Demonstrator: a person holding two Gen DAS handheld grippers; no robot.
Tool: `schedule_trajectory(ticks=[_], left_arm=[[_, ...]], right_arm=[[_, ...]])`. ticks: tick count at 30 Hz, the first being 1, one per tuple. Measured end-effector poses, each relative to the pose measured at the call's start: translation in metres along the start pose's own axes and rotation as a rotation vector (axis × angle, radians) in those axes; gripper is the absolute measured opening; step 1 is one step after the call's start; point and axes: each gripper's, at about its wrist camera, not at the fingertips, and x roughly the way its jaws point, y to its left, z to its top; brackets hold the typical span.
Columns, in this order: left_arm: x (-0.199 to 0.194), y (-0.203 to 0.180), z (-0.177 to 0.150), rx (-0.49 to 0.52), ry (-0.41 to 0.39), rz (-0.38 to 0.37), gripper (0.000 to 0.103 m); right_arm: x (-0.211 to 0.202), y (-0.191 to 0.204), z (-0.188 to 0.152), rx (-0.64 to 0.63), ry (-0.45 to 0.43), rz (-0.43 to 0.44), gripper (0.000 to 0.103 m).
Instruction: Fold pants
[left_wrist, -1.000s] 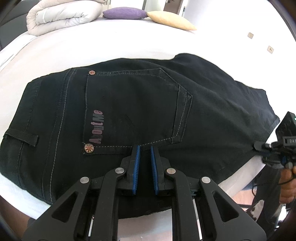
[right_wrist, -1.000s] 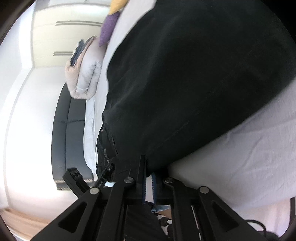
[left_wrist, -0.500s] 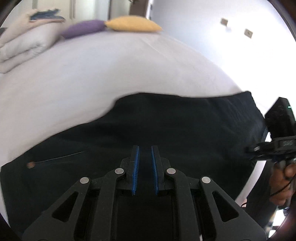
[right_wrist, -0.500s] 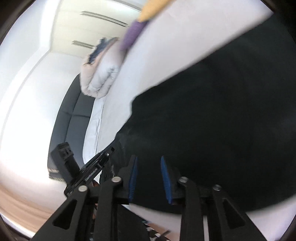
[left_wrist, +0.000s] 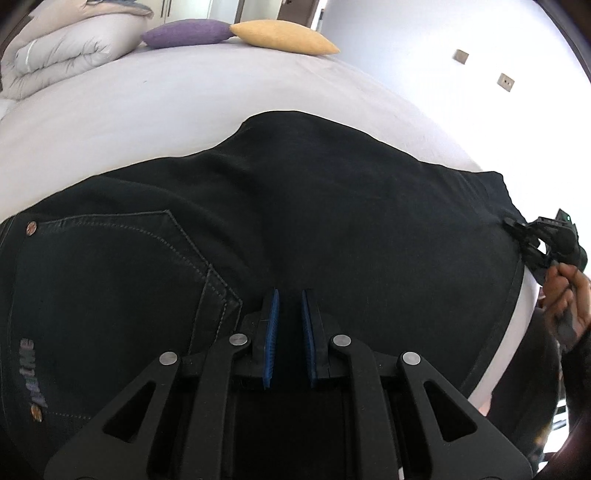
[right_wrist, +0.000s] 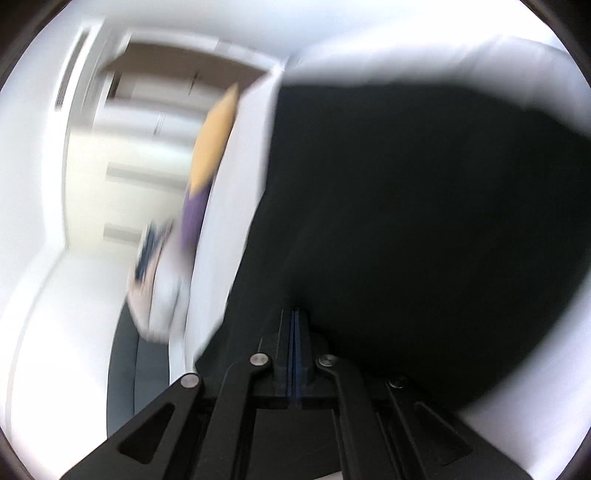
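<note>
- The black pants (left_wrist: 332, 221) lay spread flat on the bed (left_wrist: 184, 103), right under and ahead of the left gripper (left_wrist: 289, 300), which looked the sensible place for folding them.
- The left fingers (left_wrist: 272, 325) stood just a sliver apart, with nothing pinched that I could see. They hung above the cloth, the back pocket (left_wrist: 110, 277) just off to their left.
- The right gripper (right_wrist: 294, 314) had its fingers pressed flat together, blue pad against blue pad.
- From the left side, its tip sat against the far right edge of the pants, with the person's hand (left_wrist: 565, 295) behind it. Whether a fold of cloth was caught in there, I couldn't tell, as that view was smeared.
- My read: the right side had gone for the leg end, to carry it over toward the waist, while the left waited near the middle where the crease would fall.
- Edges: the hem (left_wrist: 513, 295) ran close to the bed's rim to the right of the left fingers, so little slack there.
- Beyond the fingertips there was plenty of bare sheet before the purple cushion (left_wrist: 184, 33), the yellow cushion (left_wrist: 284, 37) and the rolled duvet (left_wrist: 62, 55), all well clear.
</note>
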Motion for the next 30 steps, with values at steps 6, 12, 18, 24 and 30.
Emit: schedule_trajectory(ticks=[6,12,18,24,30], left_arm=[[-0.009,-0.015,0.042,0.019,-0.013,0.027,0.012],[0.042,-0.055,0.102,0.168,0.038,-0.022,0.013],[0.103,-0.049,0.119,0.156,0.111,-0.057,0.012],[0.128,-0.030,0.139,0.104,0.057,-0.111,0.012],[0.155,-0.013,0.169,0.014,0.010,-0.116,0.012]], right_arm=[[-0.052,0.029,0.036,-0.063,-0.181,-0.100,0.009],[0.076,0.123,-0.051,-0.319,0.284,0.040,0.009],[0.183,0.116,-0.090,-0.302,0.550,-0.013,0.008],[0.177,0.089,-0.024,-0.219,0.350,0.003,0.000],[0.159,0.071,0.038,-0.191,0.115,-0.073,0.000]])
